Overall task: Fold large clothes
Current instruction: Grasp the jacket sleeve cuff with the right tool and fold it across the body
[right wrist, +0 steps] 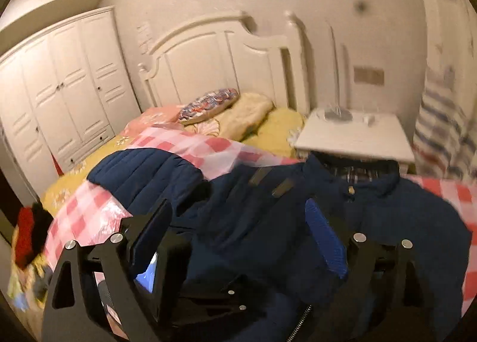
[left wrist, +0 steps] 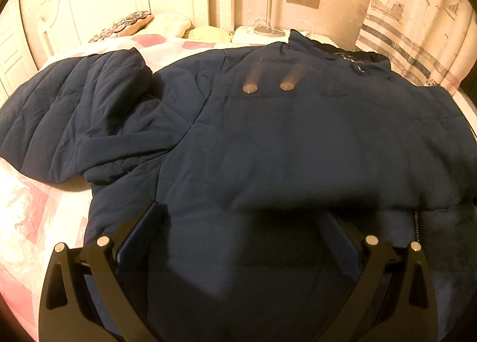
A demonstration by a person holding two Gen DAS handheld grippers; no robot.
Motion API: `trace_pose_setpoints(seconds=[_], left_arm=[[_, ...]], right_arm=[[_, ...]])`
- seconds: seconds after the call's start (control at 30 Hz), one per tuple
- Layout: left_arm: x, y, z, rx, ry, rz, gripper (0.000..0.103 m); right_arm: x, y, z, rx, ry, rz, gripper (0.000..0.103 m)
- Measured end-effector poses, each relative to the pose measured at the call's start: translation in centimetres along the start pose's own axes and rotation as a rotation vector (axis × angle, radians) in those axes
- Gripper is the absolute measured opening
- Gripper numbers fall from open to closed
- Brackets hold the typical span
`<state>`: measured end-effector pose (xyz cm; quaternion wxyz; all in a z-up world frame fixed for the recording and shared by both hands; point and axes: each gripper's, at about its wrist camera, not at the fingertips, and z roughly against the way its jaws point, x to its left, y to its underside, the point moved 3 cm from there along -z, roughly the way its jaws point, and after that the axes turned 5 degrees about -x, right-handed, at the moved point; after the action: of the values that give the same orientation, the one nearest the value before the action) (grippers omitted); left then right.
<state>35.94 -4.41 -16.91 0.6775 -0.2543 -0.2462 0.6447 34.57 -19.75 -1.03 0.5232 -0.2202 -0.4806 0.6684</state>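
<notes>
A large navy quilted jacket [left wrist: 268, 139] lies spread on the bed, collar at the far right, one sleeve [left wrist: 74, 121] bunched out to the left. Two metal snap buttons [left wrist: 268, 85] show on its chest. My left gripper [left wrist: 238, 220] is open, low over the jacket's near hem, holding nothing. In the right wrist view the jacket [right wrist: 268, 222] fills the foreground with its plaid-lined collar [right wrist: 357, 175] at the far side. My right gripper [right wrist: 238, 217] is open above the jacket. The left gripper's black body [right wrist: 208, 291] shows beneath it.
The bed has a pink checked cover [right wrist: 193, 148] and pillows [right wrist: 208, 103] by a white headboard [right wrist: 223, 59]. A white nightstand [right wrist: 357, 136] with a lamp base stands at the right. A white wardrobe [right wrist: 59, 88] is at the left. A striped curtain [left wrist: 417, 44] hangs at the right.
</notes>
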Motion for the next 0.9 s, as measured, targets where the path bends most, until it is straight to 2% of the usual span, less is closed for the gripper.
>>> trace_pose_setpoints(seconds=[0.1,0.2,0.27,0.33,0.43,0.47,0.53,0.6,0.67,0.73,0.77,0.8,0.83,0.87,0.9], left_arm=[[0.0,-0.1,0.0,-0.001,0.001,0.001,0.101],[0.0,-0.1,0.0,-0.002,0.001,0.003,0.101],[0.1,-0.1,0.1,-0.009,0.010,0.012,0.101],[0.5,-0.1,0.6,-0.028,0.043,0.045,0.101],[2.3,-0.2,1.8,-0.074,0.182,0.177,0.100],[3.4,-0.3,2.0,-0.082,0.246,0.253,0.100],[4.9,-0.6,1.9,-0.081,0.317,0.379,0.100],[5.6,-1.4,1.6,-0.067,0.343,0.443,0.092],[5.2,-2.6,0.8,-0.037,0.338,0.423,0.081],[4.1,-3.3,-0.5,0.016,0.270,0.356,0.074],[3.2,-3.8,-0.8,0.007,0.205,0.287,0.068],[2.4,-4.1,-1.0,0.003,0.173,0.232,0.059],[1.1,-4.4,-1.1,0.014,0.182,0.164,0.033],[0.8,-4.5,-0.8,0.002,0.161,0.144,0.015],[0.6,-4.8,-0.1,-0.030,0.135,0.125,0.010]], right_arm=[[-3.1,0.8,1.8,-0.015,0.074,-0.018,0.071],[-9.5,2.6,4.8,-0.014,0.230,-0.135,0.067],[-14.6,4.8,6.9,0.025,0.349,-0.235,0.066],[-17.5,7.3,8.7,0.049,0.408,-0.288,0.066],[-20.4,10.6,9.2,0.118,0.478,-0.312,0.066],[-20.8,11.8,8.7,0.148,0.487,-0.313,0.066],[-21.3,13.0,8.4,0.155,0.481,-0.314,0.066],[-21.6,13.5,8.4,0.148,0.483,-0.306,0.067],[-21.6,13.7,8.2,0.146,0.481,-0.308,0.068],[-21.0,13.8,8.2,0.136,0.473,-0.319,0.068],[-21.1,13.8,8.2,0.128,0.465,-0.329,0.068],[-21.1,13.7,8.4,0.116,0.455,-0.340,0.068],[-21.2,13.6,8.6,0.106,0.446,-0.350,0.068],[-21.4,13.7,8.9,0.090,0.433,-0.364,0.068],[-21.4,13.6,9.0,0.081,0.428,-0.370,0.068]])
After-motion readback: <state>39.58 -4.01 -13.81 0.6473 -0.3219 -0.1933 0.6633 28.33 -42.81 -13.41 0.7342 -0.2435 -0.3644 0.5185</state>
